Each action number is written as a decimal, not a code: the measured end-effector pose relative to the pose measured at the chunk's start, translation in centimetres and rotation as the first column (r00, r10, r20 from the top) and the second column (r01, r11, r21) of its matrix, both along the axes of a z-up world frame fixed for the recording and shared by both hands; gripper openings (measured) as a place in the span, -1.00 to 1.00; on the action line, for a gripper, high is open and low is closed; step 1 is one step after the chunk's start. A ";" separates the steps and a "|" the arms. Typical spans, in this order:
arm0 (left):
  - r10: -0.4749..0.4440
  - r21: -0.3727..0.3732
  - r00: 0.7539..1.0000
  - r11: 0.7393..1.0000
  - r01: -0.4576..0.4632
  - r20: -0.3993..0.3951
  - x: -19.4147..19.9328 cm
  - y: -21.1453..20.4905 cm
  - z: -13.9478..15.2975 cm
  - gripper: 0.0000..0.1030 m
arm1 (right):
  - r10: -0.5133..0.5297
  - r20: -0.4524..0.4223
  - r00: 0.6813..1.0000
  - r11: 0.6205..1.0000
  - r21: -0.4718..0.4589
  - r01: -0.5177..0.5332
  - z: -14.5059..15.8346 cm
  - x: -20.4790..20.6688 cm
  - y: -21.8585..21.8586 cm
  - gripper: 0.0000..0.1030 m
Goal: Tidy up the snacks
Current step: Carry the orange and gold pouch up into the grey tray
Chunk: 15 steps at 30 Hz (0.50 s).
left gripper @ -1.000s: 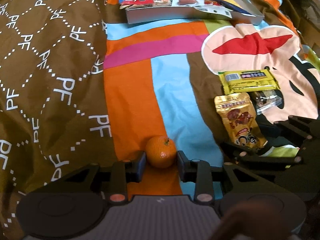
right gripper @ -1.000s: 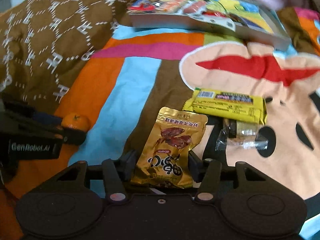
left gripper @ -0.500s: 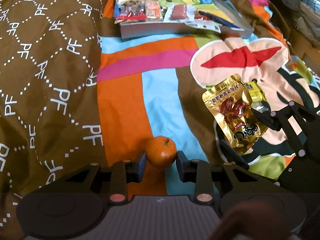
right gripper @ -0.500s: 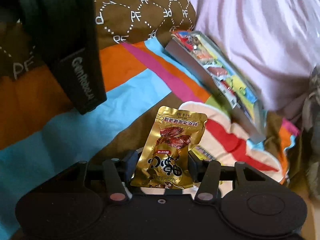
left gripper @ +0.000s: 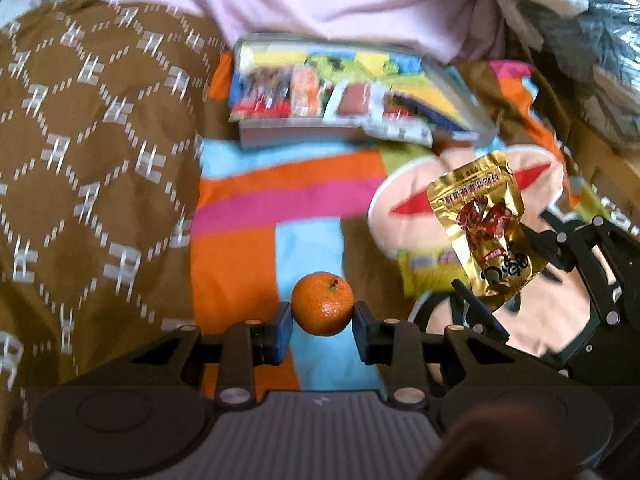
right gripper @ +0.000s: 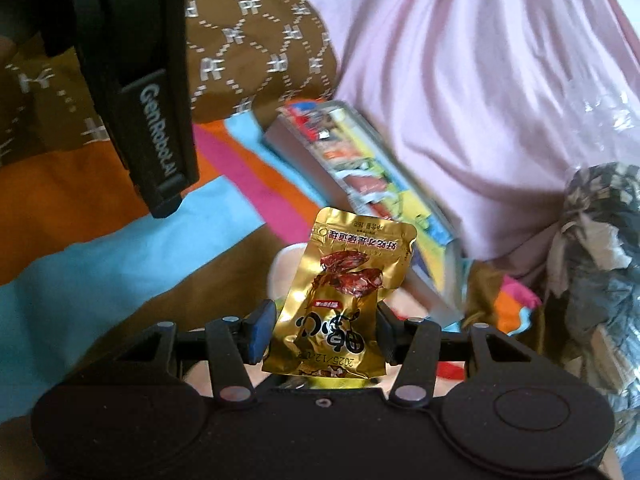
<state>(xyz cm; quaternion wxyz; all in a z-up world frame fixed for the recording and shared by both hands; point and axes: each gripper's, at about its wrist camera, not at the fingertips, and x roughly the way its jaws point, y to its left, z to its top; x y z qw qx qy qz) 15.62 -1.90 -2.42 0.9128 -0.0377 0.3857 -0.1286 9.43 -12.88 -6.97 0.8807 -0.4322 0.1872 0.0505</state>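
Snacks now airborne: a second ago both lay on the blanket [left gripper: 236, 280]; now lifted, carry toward the tray [left gripper: 360, 136] looks underway. Left gripper [left gripper: 322, 322] clamps the tangerine [left gripper: 322, 304], short of the tray. Right gripper [right gripper: 320, 330] pinches the gold pouch [right gripper: 344, 300], right of the tangerine, nearer the tray.

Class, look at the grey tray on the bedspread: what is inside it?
The tray holds a row of wrapped snacks on a bright cartoon lining. Blur hides their labels, and whatever lies beneath the packets is covered.
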 end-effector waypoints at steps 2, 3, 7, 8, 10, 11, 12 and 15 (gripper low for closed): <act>-0.001 0.004 0.999 1.000 0.001 0.039 0.9 -0.7 0.8 -0.32 | -0.007 0.029 1.000 1.000 0.007 0.007 0.5 0.9 -0.7 0.04; -0.002 0.004 0.999 1.000 0.002 0.054 1.4 -1.1 1.1 -0.32 | -0.015 0.044 0.999 1.000 0.014 0.014 0.8 1.4 -1.1 0.04; 0.010 -0.020 0.994 1.000 -0.008 0.106 4.0 -2.2 2.6 -0.32 | -0.055 0.123 0.991 0.997 0.055 0.049 2.0 4.1 -2.9 0.04; 0.015 -0.029 0.993 1.000 -0.012 0.119 4.9 -2.5 3.1 -0.32 | -0.068 0.143 0.987 0.996 0.068 0.059 2.3 4.9 -3.3 0.04; 0.025 -0.042 0.990 0.999 -0.019 0.141 6.4 -3.0 3.9 -0.32 | -0.102 0.184 0.978 0.991 0.103 0.084 3.0 6.6 -4.2 0.04; 0.031 -0.052 0.988 0.998 -0.023 0.153 7.4 -3.3 4.4 -0.32 | -0.123 0.205 0.971 0.987 0.125 0.098 3.4 7.4 -4.7 0.04; 0.034 -0.061 0.986 0.998 -0.025 0.163 8.2 -3.6 4.8 -0.32 | -0.142 0.224 0.964 0.983 0.147 0.111 3.7 8.1 -5.2 0.04; 0.043 -0.098 0.981 0.995 -0.025 0.188 11.0 -4.7 6.0 -0.31 | -0.196 0.286 0.938 0.970 0.199 0.142 4.6 10.5 -7.0 0.04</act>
